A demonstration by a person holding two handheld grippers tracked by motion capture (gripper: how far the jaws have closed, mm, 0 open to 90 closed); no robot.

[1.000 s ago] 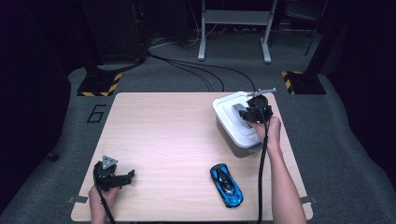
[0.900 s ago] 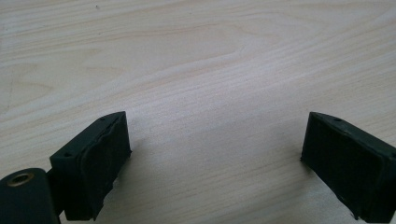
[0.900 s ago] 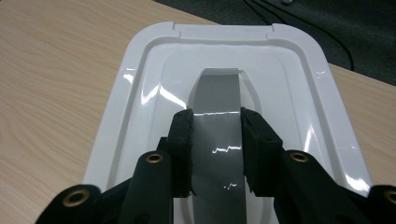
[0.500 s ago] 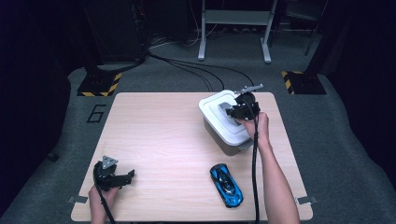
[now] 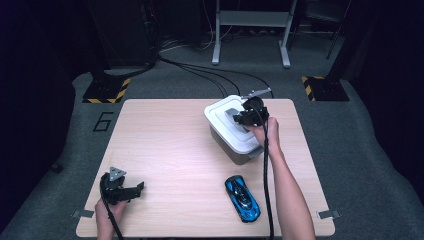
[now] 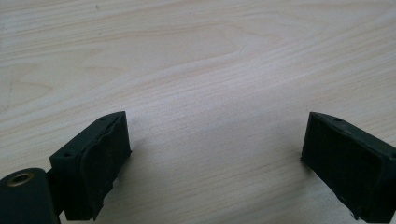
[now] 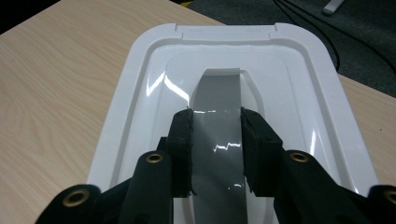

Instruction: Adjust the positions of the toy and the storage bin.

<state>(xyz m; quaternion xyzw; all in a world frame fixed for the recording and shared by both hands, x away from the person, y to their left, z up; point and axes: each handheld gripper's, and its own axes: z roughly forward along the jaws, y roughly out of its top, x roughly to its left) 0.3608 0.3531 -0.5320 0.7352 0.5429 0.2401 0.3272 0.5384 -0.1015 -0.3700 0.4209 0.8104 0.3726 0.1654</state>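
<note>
right gripper view: right tool (image 7: 215, 140) pinches glossy grey handle (image 7: 217, 140) of smooth white rounded lid (image 7: 140, 93); left tool (image 6: 215, 158) spread above pale woodgrain surface (image 6: 196, 56).

A lidded storage box (image 5: 231, 131) sits on the table (image 5: 165, 145) right of centre, toward the far edge — the right gripper (image 5: 243, 118) on its lid handle (image 7: 219, 126). A toy car (image 5: 242, 197) lies nearer (right front); the left gripper (image 5: 131, 190) rests front left — well apart.

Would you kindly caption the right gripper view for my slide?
Right gripper fingers clamp the grey handle of a white bin lid on the wooden table.
</note>
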